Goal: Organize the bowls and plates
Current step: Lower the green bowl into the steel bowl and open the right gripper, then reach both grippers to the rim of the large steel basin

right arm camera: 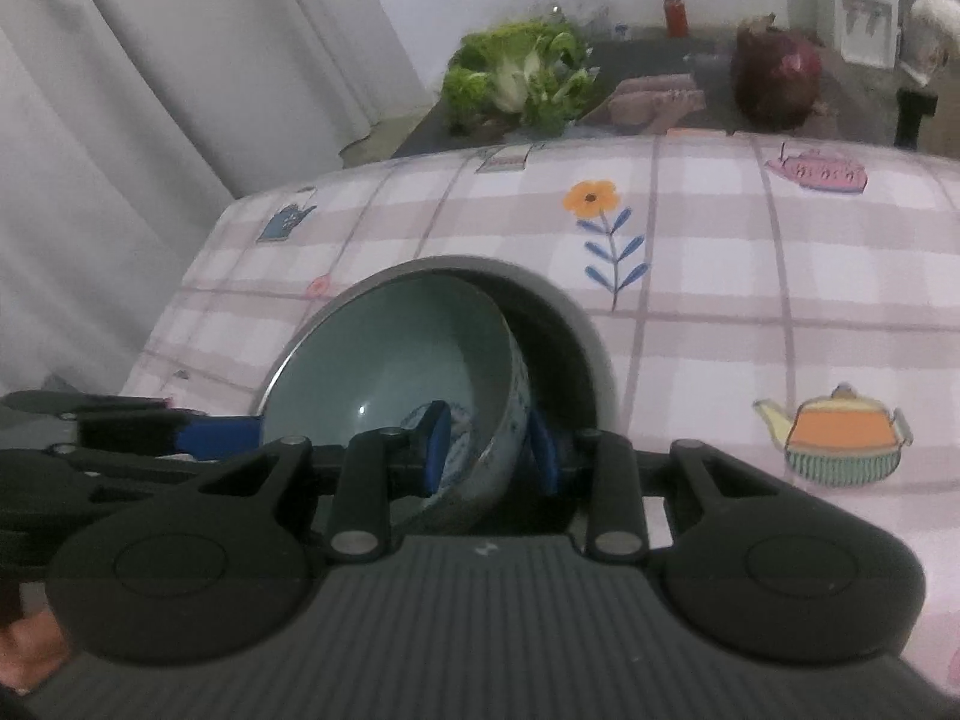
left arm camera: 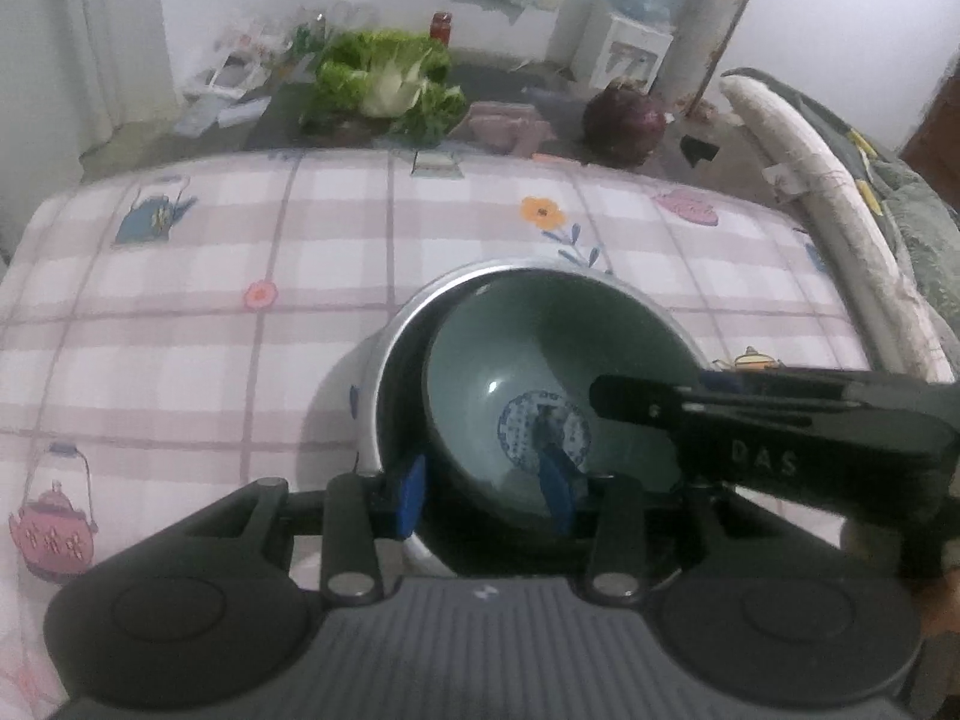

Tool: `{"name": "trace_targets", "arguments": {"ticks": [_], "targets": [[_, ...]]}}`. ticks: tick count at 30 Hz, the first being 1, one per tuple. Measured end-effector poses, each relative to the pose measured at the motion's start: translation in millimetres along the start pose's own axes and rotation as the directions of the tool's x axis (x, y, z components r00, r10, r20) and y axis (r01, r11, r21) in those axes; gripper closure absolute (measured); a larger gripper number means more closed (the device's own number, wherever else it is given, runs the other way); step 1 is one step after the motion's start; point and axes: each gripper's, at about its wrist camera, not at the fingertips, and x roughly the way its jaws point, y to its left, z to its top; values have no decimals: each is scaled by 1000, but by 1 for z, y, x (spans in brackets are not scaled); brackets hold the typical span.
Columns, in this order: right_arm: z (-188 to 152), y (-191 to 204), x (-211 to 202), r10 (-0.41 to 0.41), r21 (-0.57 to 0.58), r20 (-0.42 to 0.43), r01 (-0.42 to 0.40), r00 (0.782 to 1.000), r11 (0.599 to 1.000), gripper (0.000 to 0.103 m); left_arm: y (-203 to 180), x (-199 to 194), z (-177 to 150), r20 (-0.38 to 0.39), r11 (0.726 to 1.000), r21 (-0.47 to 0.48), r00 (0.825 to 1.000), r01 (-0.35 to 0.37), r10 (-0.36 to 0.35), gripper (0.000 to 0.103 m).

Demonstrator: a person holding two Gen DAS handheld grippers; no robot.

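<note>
**Bowl nested in metal basin, both grippers at the rims**

Bowl (left arm camera: 540, 360): pale green glaze inside, blue round motif at the bottom, blue pattern on the outer wall. It sits tilted inside a larger grey metal basin (left arm camera: 384, 360), leaning toward one side, so a dark crescent of the basin's interior shows beside it. Nothing else is in either vessel. The basin is on the checked tablecloth (left arm camera: 180, 330) with teapot and flower prints.

Left gripper (left arm camera: 486, 495): one blue pad sits outside the basin wall, the other inside the bowl, so both near walls are between the fingers. Pad contact isn't clear; can't tell if it's clamped or loose.

Right gripper (right arm camera: 489, 447): closed on the bowl's wall, one blue pad (right arm camera: 437, 444) inside the bowl, the other outside it, in the gap between bowl and basin. In the left wrist view its black body comes in from the right over the bowl's rim.

Bit of a hand (right arm camera: 30, 648) shows at the lower left corner of the right wrist view.

Beyond the cloth's far edge, on a dark surface: leafy greens (left arm camera: 384, 81), a pinkish block (left arm camera: 510, 126), a dark red cabbage (left arm camera: 624, 120), a red-capped jar (left arm camera: 440, 27) behind. Further back, a water dispenser (left arm camera: 630, 54) with a blue bottle on top. Curtain (right arm camera: 150, 90) on the left.
</note>
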Motion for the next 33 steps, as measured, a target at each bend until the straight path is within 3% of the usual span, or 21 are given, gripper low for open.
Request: {"name": "trace_targets", "arguments": {"ticks": [3,6,9,11,15,19,24,28,33], "targets": [[5,2,-7,-32,-27,52,33,998,999,69,-4,-9,1,29,1000,27,1000,0,0,51],[10,4,-22,-43,-33,101,46,994,998,54,-7,-21,1,58,999,45,998,1,-3,42],[10,5,-42,-36,-36,146,41,989,999,49,-11,-38,-2,94,997,71,996,-8,1,33],[3,6,-62,-26,-31,175,32,984,999,45,-13,-50,-7,119,995,93,993,-20,9,26],[-26,8,-107,-8,-19,236,13,972,1000,27,-8,-85,-24,170,994,110,985,-7,-12,18],[-66,8,-152,-26,26,288,19,957,999,22,3,-126,-51,229,996,92,973,7,-28,12],[-127,8,-196,-16,145,308,-31,951,989,20,21,-171,-102,278,1000,20,961,2,-8,7],[-173,20,-216,1,200,308,-66,951,978,20,37,-188,-143,263,996,-65,964,63,-44,6],[-215,46,-219,17,211,279,-78,960,974,20,49,-197,-191,236,992,-126,972,29,2,6]]}}
